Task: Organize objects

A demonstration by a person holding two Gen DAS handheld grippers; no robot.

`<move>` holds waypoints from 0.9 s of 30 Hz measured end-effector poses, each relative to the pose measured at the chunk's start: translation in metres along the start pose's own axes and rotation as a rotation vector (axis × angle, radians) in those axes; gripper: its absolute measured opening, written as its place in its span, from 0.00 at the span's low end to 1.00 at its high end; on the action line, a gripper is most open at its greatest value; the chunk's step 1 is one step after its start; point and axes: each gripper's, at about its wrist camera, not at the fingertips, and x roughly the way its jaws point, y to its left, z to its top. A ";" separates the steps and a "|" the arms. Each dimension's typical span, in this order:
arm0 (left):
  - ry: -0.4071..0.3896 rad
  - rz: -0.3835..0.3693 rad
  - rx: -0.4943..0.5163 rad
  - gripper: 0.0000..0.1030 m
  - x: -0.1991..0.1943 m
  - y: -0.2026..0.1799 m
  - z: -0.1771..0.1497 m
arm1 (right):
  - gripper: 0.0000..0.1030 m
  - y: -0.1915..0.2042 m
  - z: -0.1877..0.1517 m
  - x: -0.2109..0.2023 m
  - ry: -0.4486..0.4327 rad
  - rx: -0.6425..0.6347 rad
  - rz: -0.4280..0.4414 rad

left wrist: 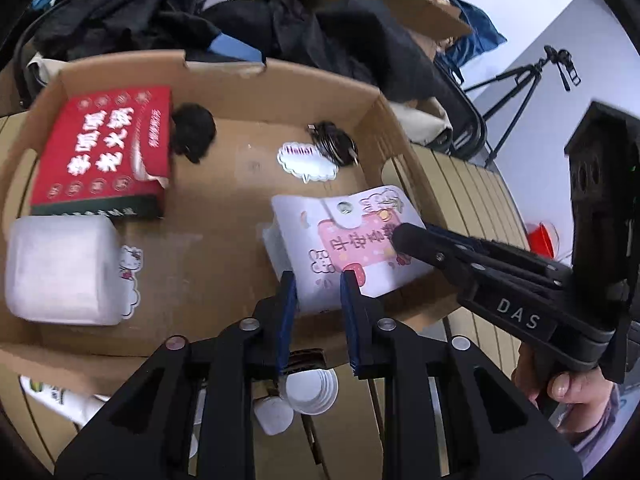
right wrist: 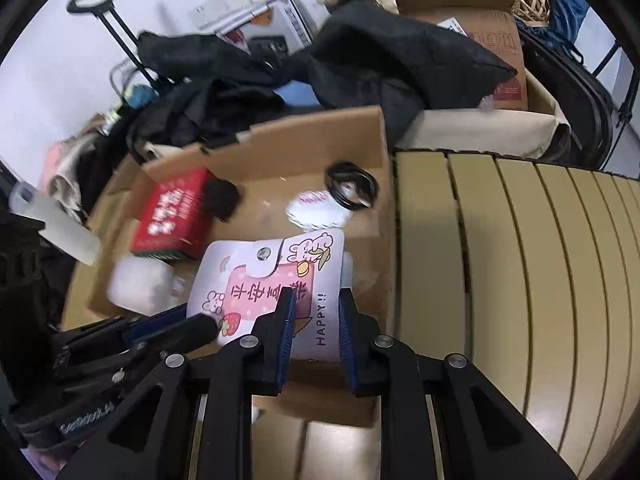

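Note:
A white pouch (left wrist: 348,240) with pink rabbit print and a snap flap lies inside an open cardboard box (left wrist: 224,76), near its right wall. It also shows in the right wrist view (right wrist: 264,280). My left gripper (left wrist: 318,292) is open, its fingers just short of the pouch's near edge. My right gripper (right wrist: 316,308) is open over the pouch's near right corner; in the left wrist view its fingers (left wrist: 416,240) rest against the pouch's pink label. Neither holds anything.
The box also holds a red carton (left wrist: 104,152), a white block (left wrist: 60,268), a black fuzzy item (left wrist: 194,132), a cloud sticker (left wrist: 306,162) and a coiled black cable (left wrist: 334,144). White cups (left wrist: 312,390) sit below the box. Slatted table (right wrist: 520,280) lies right. Dark clothes pile behind.

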 end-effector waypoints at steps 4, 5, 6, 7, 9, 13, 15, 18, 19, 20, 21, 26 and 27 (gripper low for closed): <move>0.013 0.031 0.033 0.21 -0.002 -0.006 -0.003 | 0.23 0.007 0.000 0.000 0.004 -0.046 -0.069; 0.005 0.026 0.045 0.22 -0.011 -0.008 -0.004 | 0.23 0.009 0.000 -0.002 0.005 -0.055 -0.083; -0.014 0.019 0.066 0.24 -0.025 -0.010 -0.005 | 0.23 0.011 0.000 -0.007 0.001 -0.064 -0.094; -0.028 0.028 0.084 0.27 -0.037 -0.009 -0.002 | 0.25 0.014 -0.001 -0.015 -0.008 -0.077 -0.103; -0.069 0.082 0.127 0.48 -0.070 -0.010 0.000 | 0.35 0.017 -0.001 -0.031 -0.023 -0.089 -0.126; -0.094 0.284 0.204 0.60 -0.153 -0.008 -0.002 | 0.56 0.026 0.000 -0.090 -0.076 -0.092 -0.110; -0.127 0.362 0.229 0.76 -0.209 -0.003 -0.011 | 0.56 0.032 -0.001 -0.125 -0.096 -0.104 -0.087; -0.208 0.443 0.190 0.94 -0.271 0.006 -0.026 | 0.63 0.043 -0.008 -0.174 -0.108 -0.135 -0.070; -0.215 0.455 0.168 0.94 -0.287 0.008 -0.034 | 0.68 0.046 -0.011 -0.188 -0.114 -0.134 -0.068; -0.209 0.448 0.150 0.94 -0.301 0.008 -0.043 | 0.70 0.049 -0.016 -0.198 -0.118 -0.126 -0.066; -0.207 0.439 0.143 0.94 -0.309 0.008 -0.048 | 0.70 0.052 -0.024 -0.209 -0.121 -0.109 -0.060; -0.240 0.470 0.182 0.94 -0.341 -0.007 -0.094 | 0.70 0.072 -0.065 -0.243 -0.144 -0.116 -0.064; -0.243 0.477 0.190 0.94 -0.345 -0.010 -0.104 | 0.70 0.077 -0.074 -0.251 -0.151 -0.124 -0.073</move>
